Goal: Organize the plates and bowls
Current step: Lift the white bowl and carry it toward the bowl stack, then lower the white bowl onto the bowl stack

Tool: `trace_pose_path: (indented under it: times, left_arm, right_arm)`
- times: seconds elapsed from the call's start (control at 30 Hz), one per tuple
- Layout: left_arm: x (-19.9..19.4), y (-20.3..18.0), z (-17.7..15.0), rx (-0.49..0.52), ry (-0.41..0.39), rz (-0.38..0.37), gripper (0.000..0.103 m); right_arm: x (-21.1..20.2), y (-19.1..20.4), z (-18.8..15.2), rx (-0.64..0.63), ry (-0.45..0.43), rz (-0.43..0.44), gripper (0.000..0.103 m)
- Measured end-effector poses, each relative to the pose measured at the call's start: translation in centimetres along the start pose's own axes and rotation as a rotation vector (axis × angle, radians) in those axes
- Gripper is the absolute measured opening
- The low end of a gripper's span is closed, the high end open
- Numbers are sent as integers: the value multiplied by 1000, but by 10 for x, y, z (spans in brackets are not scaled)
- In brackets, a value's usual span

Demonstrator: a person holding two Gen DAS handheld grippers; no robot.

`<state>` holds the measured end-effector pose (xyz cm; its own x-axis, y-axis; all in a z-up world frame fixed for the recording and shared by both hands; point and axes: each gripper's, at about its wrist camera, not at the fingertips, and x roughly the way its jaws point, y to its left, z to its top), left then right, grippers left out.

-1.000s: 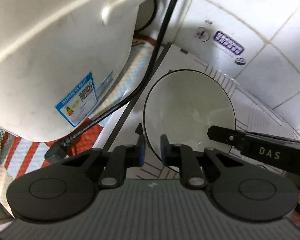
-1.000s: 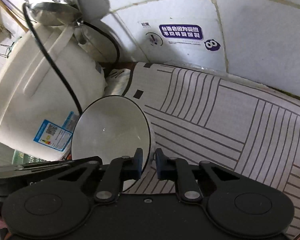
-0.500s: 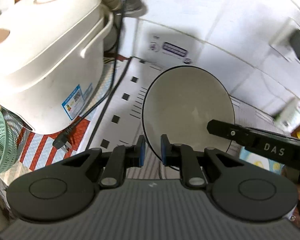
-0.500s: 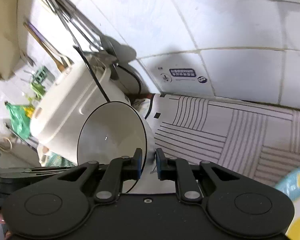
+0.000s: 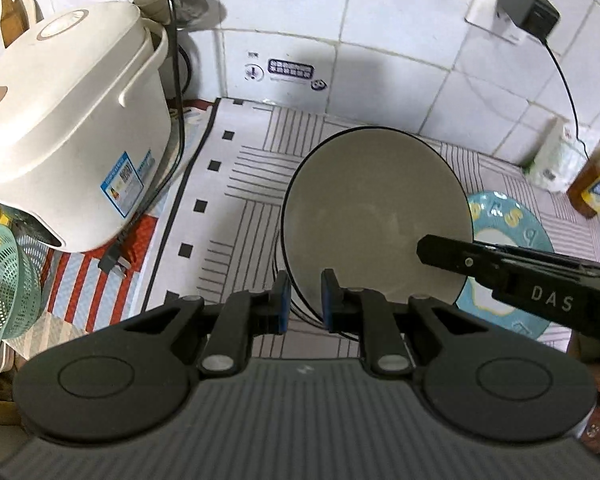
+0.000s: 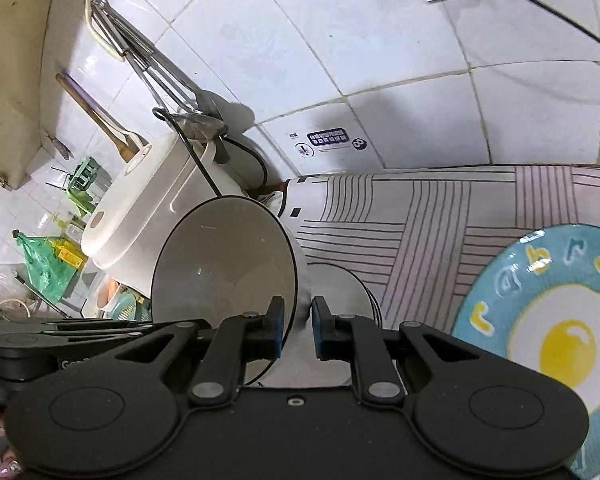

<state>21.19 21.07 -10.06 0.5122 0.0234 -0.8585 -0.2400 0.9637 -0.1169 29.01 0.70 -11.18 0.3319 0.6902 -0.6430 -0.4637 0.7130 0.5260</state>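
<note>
White tiled wall (image 5: pixel 380 20) across top; striped mat (image 5: pixel 240 184) at centre; white rice cooker (image 5: pixel 68 128) at left; wall socket (image 5: pixel 512 12) upper right.

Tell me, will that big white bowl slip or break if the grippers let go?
Probably both. The white bowl looks glazed and shiny, so its thin black rim could slide between the left gripper and right gripper. It looks like hard ceramic, so a drop would likely chip it. It is held tilted above the striped mat, so it would likely tip over.
</note>
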Motion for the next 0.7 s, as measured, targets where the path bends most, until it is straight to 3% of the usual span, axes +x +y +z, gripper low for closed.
trace_pose_path:
  times: [0.37, 0.7]
  left_arm:
    - [12, -22, -9, 99, 55, 89, 14]
    - [30, -17, -5, 91, 108, 83, 14]
  right_arm:
    - [-8, -8, -42, -16, -83, -33, 18]
    - [-1, -9, -54, -40, -111, -71, 18]
